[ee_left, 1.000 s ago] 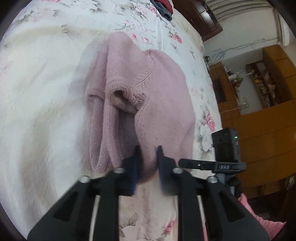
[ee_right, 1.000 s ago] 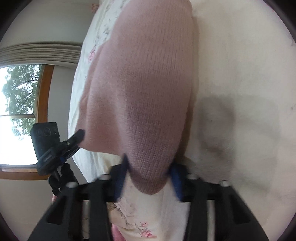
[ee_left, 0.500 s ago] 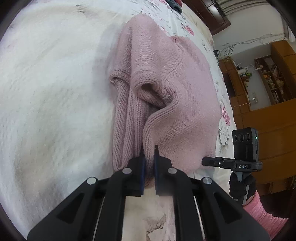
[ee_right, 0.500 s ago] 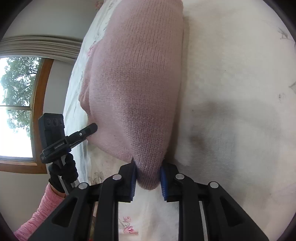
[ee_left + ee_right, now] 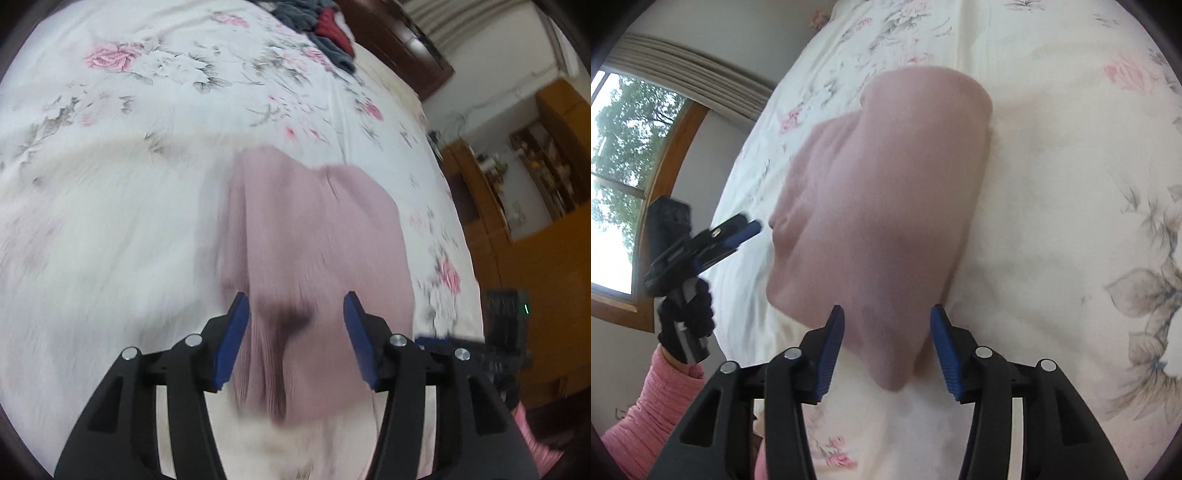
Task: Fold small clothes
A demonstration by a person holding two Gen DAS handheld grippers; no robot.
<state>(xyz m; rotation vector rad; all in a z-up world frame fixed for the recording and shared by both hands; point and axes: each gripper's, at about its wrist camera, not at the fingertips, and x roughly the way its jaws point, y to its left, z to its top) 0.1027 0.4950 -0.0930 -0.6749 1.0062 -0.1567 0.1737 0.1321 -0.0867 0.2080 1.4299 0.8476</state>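
A folded pink knit sweater [image 5: 314, 236] lies on the floral bedsheet [image 5: 110, 221]. My left gripper [image 5: 295, 306] is open, its blue pads [image 5: 236, 325] spread wide just above the sweater's near end, holding nothing. In the right wrist view the same sweater [image 5: 882, 206] lies flat, its near corner between the spread blue pads [image 5: 833, 339] of my open right gripper [image 5: 886, 321]. The left gripper [image 5: 738, 232] shows at the left of that view, held by a gloved hand [image 5: 687, 325].
A pile of dark and red clothes [image 5: 317, 26] sits at the far end of the bed. Wooden furniture [image 5: 535, 229] stands to the right of the bed. A window [image 5: 624, 166] is on the left in the right wrist view. A pink sleeve [image 5: 653, 413] is at lower left.
Both grippers have opened and let go of the sweater, which now lies flat on the bed. Both have drawn back slightly from its near edge.
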